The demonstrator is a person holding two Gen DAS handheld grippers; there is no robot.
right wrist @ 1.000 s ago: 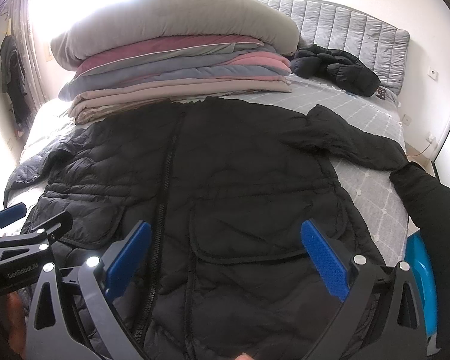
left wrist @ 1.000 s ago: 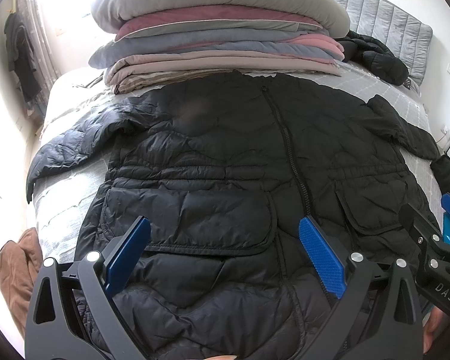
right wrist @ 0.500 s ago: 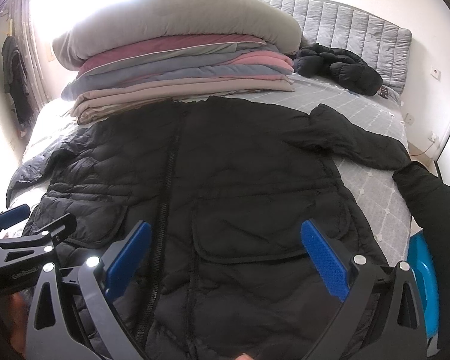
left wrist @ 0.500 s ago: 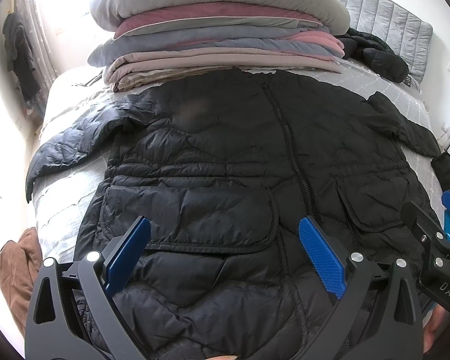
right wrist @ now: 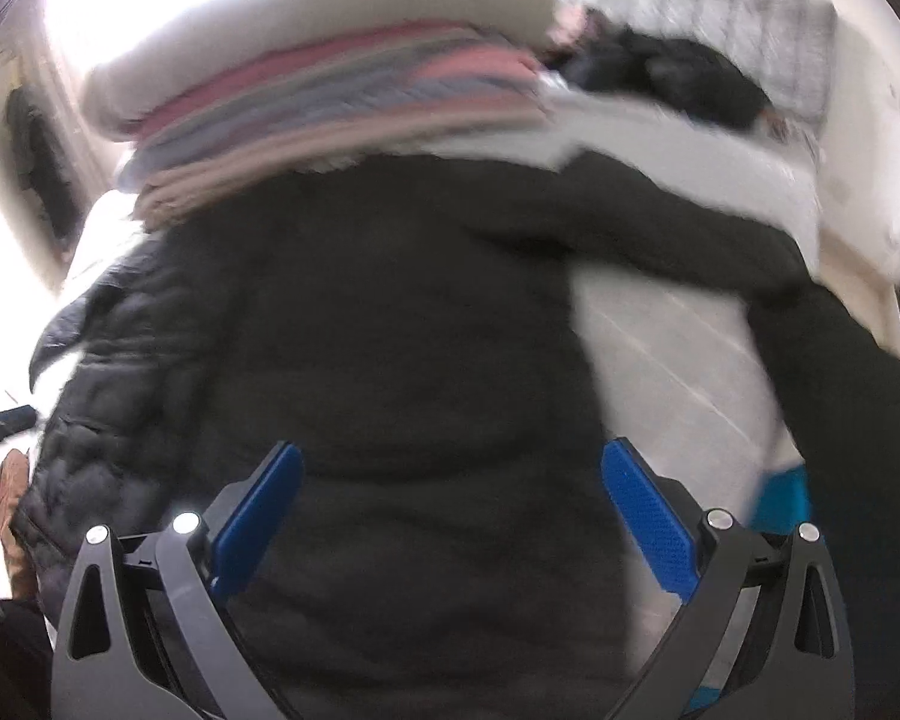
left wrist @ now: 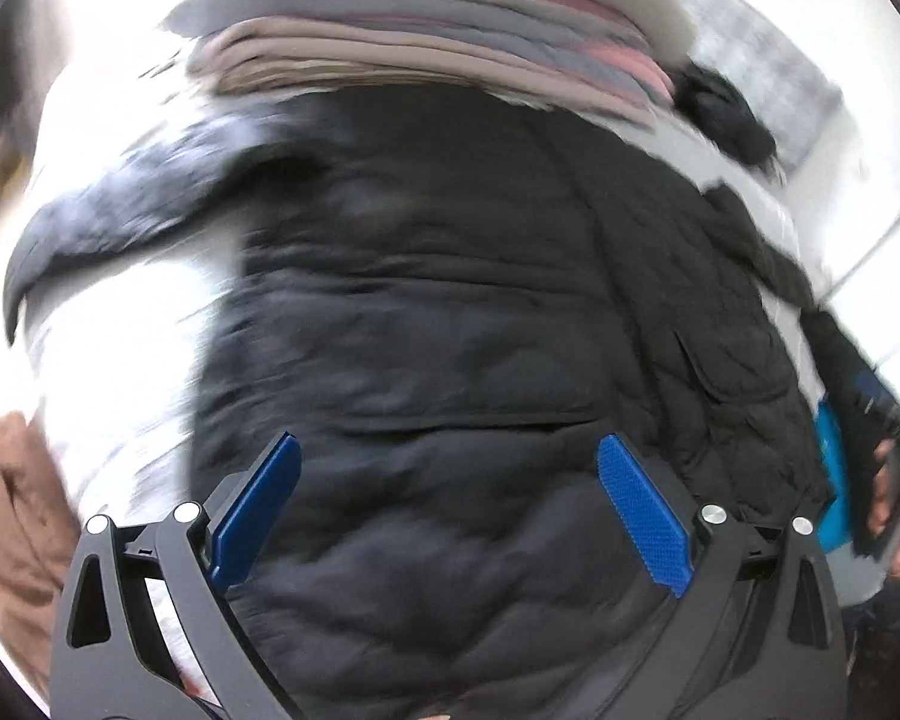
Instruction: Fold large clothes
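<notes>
- Both views have swung and gone blurry since before.
- I hold my left hand-held gripper and right hand-held gripper wide, holding nothing.
- Black coat lies flat on the bed, mid-frame, below the blanket pile.

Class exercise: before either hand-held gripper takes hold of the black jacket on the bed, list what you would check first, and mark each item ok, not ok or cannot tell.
1. Left hand-held gripper open: ok.
2. Right hand-held gripper open: ok.
3. Jacket lies spread on the bed, zip side up: ok.
4. Both sleeves out to the sides: ok.
5. Stack of folded blankets apart from the jacket's collar: cannot tell, blurred.
6. Pictures sharp enough to aim a grasp: not ok.
</notes>
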